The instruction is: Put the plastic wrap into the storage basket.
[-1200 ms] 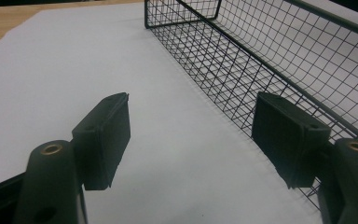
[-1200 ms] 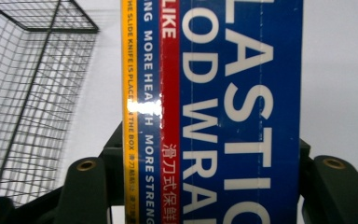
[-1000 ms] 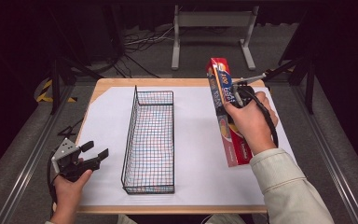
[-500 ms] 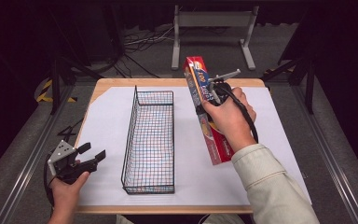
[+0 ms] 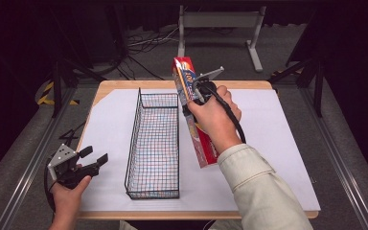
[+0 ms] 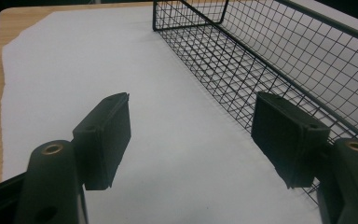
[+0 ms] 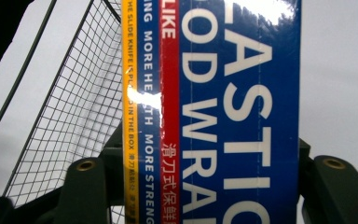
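A long plastic-wrap box, red, blue and yellow, hangs above the white sheet just right of the black wire basket. My right gripper is shut on the box's middle; in the right gripper view the blue face of the box sits between both jaws, with the basket's mesh to its left. My left gripper rests near the table's front left corner, left of the basket. It is open, and in the left gripper view the gripper has only white paper between its pads.
A white sheet covers most of the wooden table. The basket holds nothing. A metal stand and cables lie on the floor beyond the far edge. Rails run along both sides of the table.
My right hand has carried the box leftward, from the right part of the sheet to just beside the basket. The left gripper has stayed where it was.
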The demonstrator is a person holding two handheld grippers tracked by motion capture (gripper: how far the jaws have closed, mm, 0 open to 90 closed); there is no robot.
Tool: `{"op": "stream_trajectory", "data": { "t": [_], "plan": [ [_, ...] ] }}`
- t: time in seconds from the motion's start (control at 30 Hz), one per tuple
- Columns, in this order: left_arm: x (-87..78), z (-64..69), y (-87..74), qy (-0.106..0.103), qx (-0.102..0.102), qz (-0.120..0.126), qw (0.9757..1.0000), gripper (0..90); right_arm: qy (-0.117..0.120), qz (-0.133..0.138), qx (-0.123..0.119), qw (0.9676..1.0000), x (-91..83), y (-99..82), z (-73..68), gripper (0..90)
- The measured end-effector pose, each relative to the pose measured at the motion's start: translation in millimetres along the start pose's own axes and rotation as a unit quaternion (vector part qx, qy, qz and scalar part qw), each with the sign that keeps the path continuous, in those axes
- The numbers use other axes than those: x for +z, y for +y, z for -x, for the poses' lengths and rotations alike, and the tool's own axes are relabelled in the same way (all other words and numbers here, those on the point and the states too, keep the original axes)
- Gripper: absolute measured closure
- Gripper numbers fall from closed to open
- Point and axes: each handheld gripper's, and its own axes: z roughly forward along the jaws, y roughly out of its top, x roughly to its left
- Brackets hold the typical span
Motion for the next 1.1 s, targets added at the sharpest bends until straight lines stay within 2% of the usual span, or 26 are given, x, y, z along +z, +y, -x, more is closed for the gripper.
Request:
{"op": "stream_trajectory", "data": {
  "t": [0.23, 0.33, 0.53, 0.63, 0.73, 0.83, 1.1],
  "plan": [
    [2.7, 0.5, 3.5, -0.005, -0.003, 0.007, 1.0, 29.0, 0.002, -0.011, 0.008, 0.9999, 8.0, 2.8, -16.6, 40.5],
    [4.7, 0.6, 5.0, -0.009, -0.001, 0.007, 0.9999, 29.0, -0.006, -0.01, 0.018, 0.9998, 9.0, 3.9, -25.2, 40.6],
    [5.2, 0.8, 7.9, -0.012, -0.005, 0.013, 0.9998, 29.1, 0.023, -0.007, 0.072, 0.9971, 12.9, 6.6, -36.2, 40.6],
    [5.9, 1.9, 8.5, -0.013, -0.002, 0.013, 0.9998, 29.1, 0.01, -0.007, 0.077, 0.9969, 15.2, 7.0, -43.8, 40.6],
    [6.6, 2.5, 8.4, -0.015, -0.002, 0.012, 0.9998, 29.0, 0.007, -0.008, 0.087, 0.9961, 19.5, 6.7, -49.1, 40.5],
    [6.0, 1.9, 8.2, -0.014, -0.001, 0.014, 0.9998, 29.0, 0.016, -0.015, 0.099, 0.9948, 23.8, 6.1, -52.3, 40.5],
    [3.8, 0.9, 6.8, -0.009, -0.004, 0.013, 0.9999, 29.0, 0.038, -0.017, 0.11, 0.993, 32.5, 4.3, -64.5, 40.5]
  ]
}}
